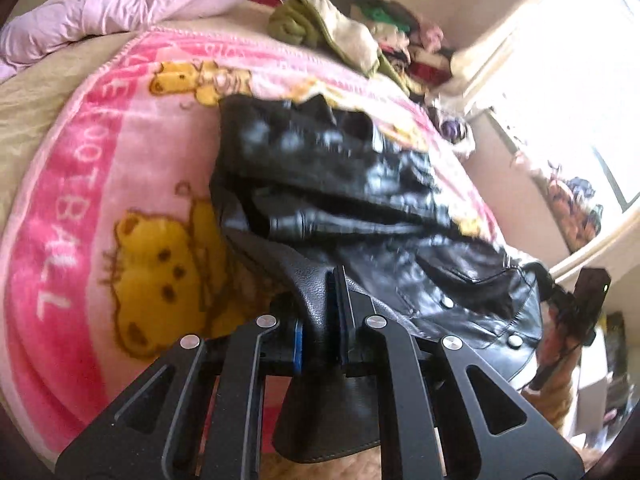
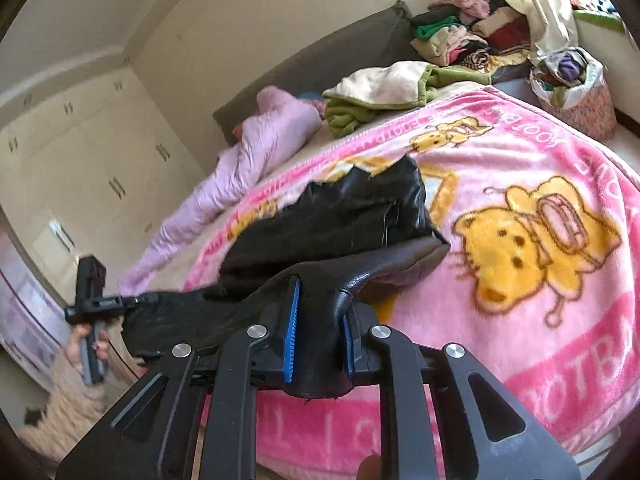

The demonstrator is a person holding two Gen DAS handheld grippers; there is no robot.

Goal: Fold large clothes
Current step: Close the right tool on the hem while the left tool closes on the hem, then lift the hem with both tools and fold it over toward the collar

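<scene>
A black leather jacket [image 1: 340, 184] lies crumpled on a pink cartoon blanket [image 1: 80, 200] spread over the bed. My left gripper [image 1: 320, 320] is shut on a fold of the jacket's near edge, the leather pinched between its blue pads and lifted off the blanket. In the right wrist view my right gripper [image 2: 320, 336] is shut on another part of the same jacket [image 2: 344, 216], leather bunched between its blue pads. The left gripper [image 2: 96, 304] shows there at the far left, held by a hand. The right gripper [image 1: 580, 304] appears at the right edge of the left wrist view.
A pink padded coat [image 2: 256, 152] lies at the bed's far side. A green and cream garment [image 2: 392, 88] and a pile of folded clothes [image 2: 472, 36] sit near the headboard. A basket of clothes [image 2: 576, 96] stands by the wall. Wardrobe doors [image 2: 80, 152] fill the left.
</scene>
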